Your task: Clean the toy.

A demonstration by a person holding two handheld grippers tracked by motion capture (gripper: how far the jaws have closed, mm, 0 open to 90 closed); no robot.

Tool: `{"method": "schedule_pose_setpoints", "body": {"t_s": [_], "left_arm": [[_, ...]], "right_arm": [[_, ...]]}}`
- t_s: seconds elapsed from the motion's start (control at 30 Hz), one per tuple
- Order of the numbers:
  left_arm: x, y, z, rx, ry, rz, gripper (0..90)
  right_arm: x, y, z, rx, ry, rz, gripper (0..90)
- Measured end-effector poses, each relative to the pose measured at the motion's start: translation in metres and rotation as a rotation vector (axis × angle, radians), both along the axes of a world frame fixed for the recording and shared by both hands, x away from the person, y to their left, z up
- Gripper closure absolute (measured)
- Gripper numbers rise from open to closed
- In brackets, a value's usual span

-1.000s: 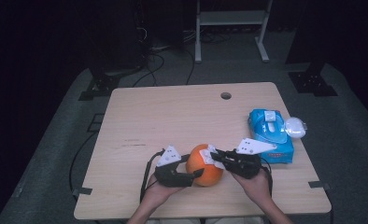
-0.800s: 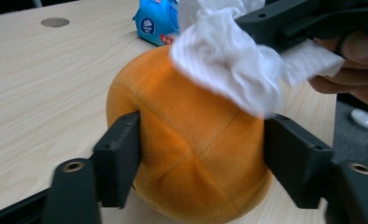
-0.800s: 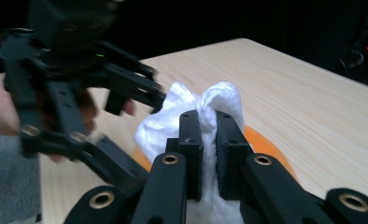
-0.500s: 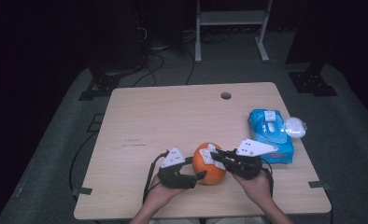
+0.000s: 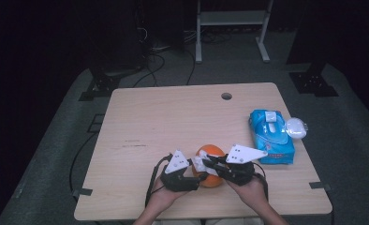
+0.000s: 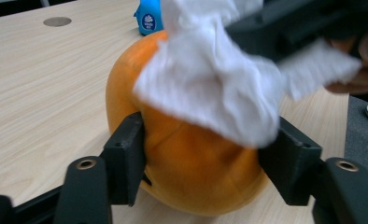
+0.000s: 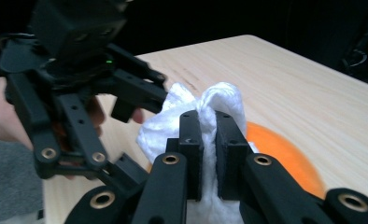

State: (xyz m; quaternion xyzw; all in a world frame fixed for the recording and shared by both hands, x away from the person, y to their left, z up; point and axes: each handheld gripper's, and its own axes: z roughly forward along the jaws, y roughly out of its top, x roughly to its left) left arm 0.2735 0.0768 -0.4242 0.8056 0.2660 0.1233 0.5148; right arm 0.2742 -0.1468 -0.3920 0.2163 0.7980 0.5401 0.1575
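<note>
While the left gripper point(image 6: 201, 172) clamps its sides, orange fruit point(image 6: 191, 163) under white wipe point(image 7: 205, 121) in pinching right gripper point(image 7: 208, 140).

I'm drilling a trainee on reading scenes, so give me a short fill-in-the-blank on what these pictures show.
1. The left hand-held gripper has its jaws on either side of the ____ fruit.
2. The right hand-held gripper is shut on a white ____.
3. The blue pack lies near the table's ____ edge in the high view.

Missing words: orange; wipe; right
</note>
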Motion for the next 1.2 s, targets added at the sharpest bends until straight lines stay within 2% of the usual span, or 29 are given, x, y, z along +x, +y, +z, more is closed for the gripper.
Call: {"method": "schedule_pose_setpoints", "body": {"t_s": [0.1, 0.2, 0.27, 0.3, 0.33, 0.37, 0.4, 0.43, 0.5, 0.57, 0.63, 0.7, 0.77, 0.8, 0.83, 0.87, 0.9, 1.0, 1.1, 1.13, 1.2], "left_arm": [[0.001, 0.0, 0.0, 0.008, 0.001, -0.007, 38.8], [0.003, 0.001, 0.0, -0.014, 0.031, -0.018, 34.8], [0.005, 0.002, 0.003, -0.036, 0.058, -0.008, 24.2], [0.006, 0.002, 0.003, -0.061, 0.072, 0.005, 19.9], [0.006, 0.002, 0.003, -0.064, 0.08, 0.016, 18.9], [0.006, 0.002, 0.003, -0.037, 0.069, 0.022, 21.3], [0.005, 0.002, 0.001, -0.019, 0.059, 0.028, 25.7], [0.006, 0.005, 0.001, -0.022, 0.068, 0.03, 29.6], [0.007, 0.007, 0.0, -0.017, 0.071, 0.026, 32.5], [0.008, 0.011, -0.002, -0.007, 0.077, 0.025, 33.3], [0.011, 0.014, -0.004, -0.017, 0.103, 0.025, 33.0], [0.013, 0.016, -0.001, -0.033, 0.127, 0.014, 26.1], [0.015, 0.019, 0.004, -0.077, 0.12, 0.022, 16.5], [0.015, 0.019, 0.005, -0.088, 0.121, 0.023, 15.5], [0.014, 0.019, 0.006, -0.062, 0.115, 0.024, 17.6], [0.013, 0.019, 0.005, -0.038, 0.097, 0.022, 23.7], [0.013, 0.02, 0.003, -0.033, 0.098, 0.021, 26.8], [0.016, 0.028, 0.0, -0.015, 0.121, 0.027, 31.3], [0.02, 0.036, -0.002, -0.051, 0.181, 0.03, 29.4], [0.02, 0.036, 0.0, -0.06, 0.184, 0.032, 26.1], [0.018, 0.032, 0.005, -0.058, 0.148, 0.039, 21.9]], "right_arm": [[0.008, -0.012, 0.001, 0.011, 0.005, -0.051, 82.3], [0.014, -0.025, -0.004, 0.04, 0.048, -0.096, 82.3], [0.012, -0.024, -0.004, 0.047, 0.05, -0.092, 82.3], [0.01, -0.021, -0.003, 0.049, 0.051, -0.079, 82.3], [0.008, -0.017, -0.002, 0.057, 0.053, -0.048, 82.2], [0.006, -0.012, -0.003, 0.063, 0.054, -0.012, 82.2], [0.004, -0.008, -0.003, 0.046, 0.045, -0.004, 82.2], [0.003, -0.006, -0.003, 0.028, 0.028, -0.006, 82.2], [0.008, -0.011, -0.004, 0.046, 0.045, -0.023, 82.2], [0.014, -0.02, -0.007, 0.057, 0.065, -0.069, 82.3], [0.022, -0.03, -0.015, 0.069, 0.11, -0.108, 82.2], [0.024, -0.034, -0.021, 0.091, 0.144, -0.116, 82.3], [0.02, -0.028, -0.019, 0.087, 0.127, -0.09, 82.2], [0.018, -0.023, -0.017, 0.087, 0.122, -0.056, 82.2], [0.015, -0.018, -0.016, 0.08, 0.115, -0.038, 82.2], [0.013, -0.014, -0.016, 0.065, 0.102, -0.033, 82.1], [0.013, -0.013, -0.017, 0.056, 0.095, -0.032, 82.1], [0.021, -0.02, -0.023, 0.051, 0.128, -0.072, 82.1], [0.027, -0.029, -0.033, 0.051, 0.176, -0.111, 82.1], [0.027, -0.028, -0.034, 0.061, 0.187, -0.11, 82.0], [0.024, -0.021, -0.031, 0.055, 0.167, -0.095, 82.0]]}}
